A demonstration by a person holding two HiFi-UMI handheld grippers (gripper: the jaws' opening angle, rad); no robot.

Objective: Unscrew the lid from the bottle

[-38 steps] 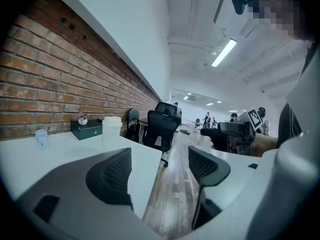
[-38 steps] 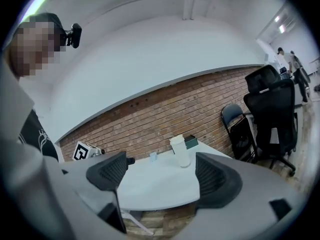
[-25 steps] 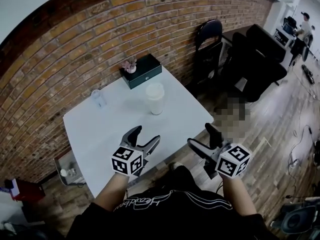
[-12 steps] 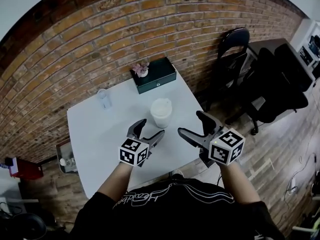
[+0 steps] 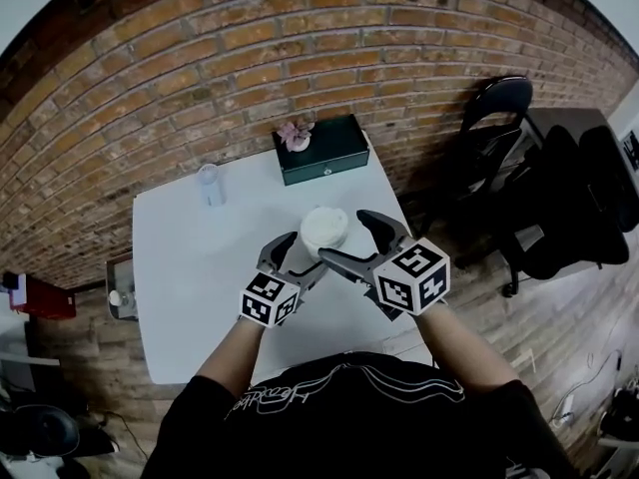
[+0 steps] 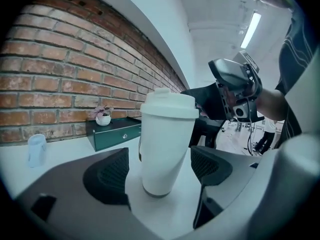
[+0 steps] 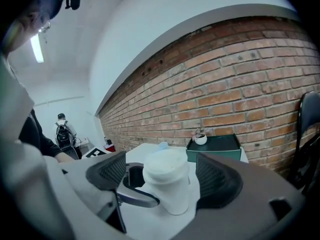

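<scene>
A white bottle (image 5: 324, 230) with a white lid stands upright on the white table (image 5: 190, 257), near its right edge. My left gripper (image 5: 298, 255) is open, with its pads on either side of the bottle's lower body (image 6: 162, 159) and a gap on each side. My right gripper (image 5: 351, 238) is open too, and its pads flank the lid (image 7: 166, 165) without touching it. In the left gripper view the right gripper (image 6: 232, 89) shows behind the bottle. The left gripper's fingers (image 7: 131, 186) show beside the bottle in the right gripper view.
A dark green box (image 5: 321, 150) with a small potted plant (image 5: 298, 136) on it sits at the table's far edge against the brick wall. A clear glass (image 5: 209, 183) stands at the far left. Black chairs (image 5: 494, 118) are to the right of the table.
Both grippers have moved forward from the table's near edge and now sit on either side of the bottle. The right one has swung in from the right.
</scene>
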